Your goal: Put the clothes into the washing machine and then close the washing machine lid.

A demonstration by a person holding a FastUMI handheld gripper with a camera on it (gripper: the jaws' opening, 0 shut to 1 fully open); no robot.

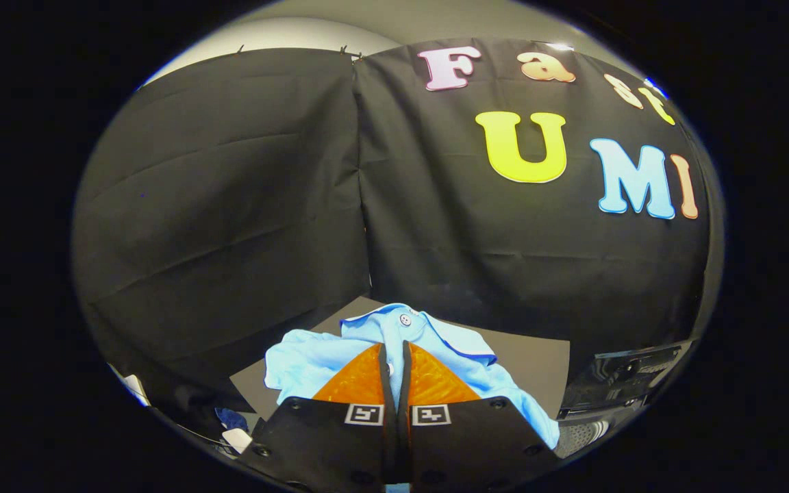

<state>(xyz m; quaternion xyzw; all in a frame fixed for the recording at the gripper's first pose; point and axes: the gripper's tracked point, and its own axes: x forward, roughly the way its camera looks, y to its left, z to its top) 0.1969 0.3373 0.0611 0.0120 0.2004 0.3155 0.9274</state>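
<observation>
My gripper (395, 348) is shut on a light blue polo shirt (312, 363). A thin strip of the cloth shows in the narrow gap between the two fingers. The shirt's collar and a white button (405, 320) bunch up just ahead of the fingertips, and the rest of it spreads out to both sides of the fingers. To the right of the fingers stands a dark glossy machine part (631, 380), probably the washing machine; I cannot tell how its lid stands.
A grey surface (538, 366) lies under and behind the shirt. The black booth cloth (230, 205) rises close behind it. Small white and blue items (233, 428) lie low to the left of the fingers. A grey ribbed piece (581, 435) sits below the dark machine part.
</observation>
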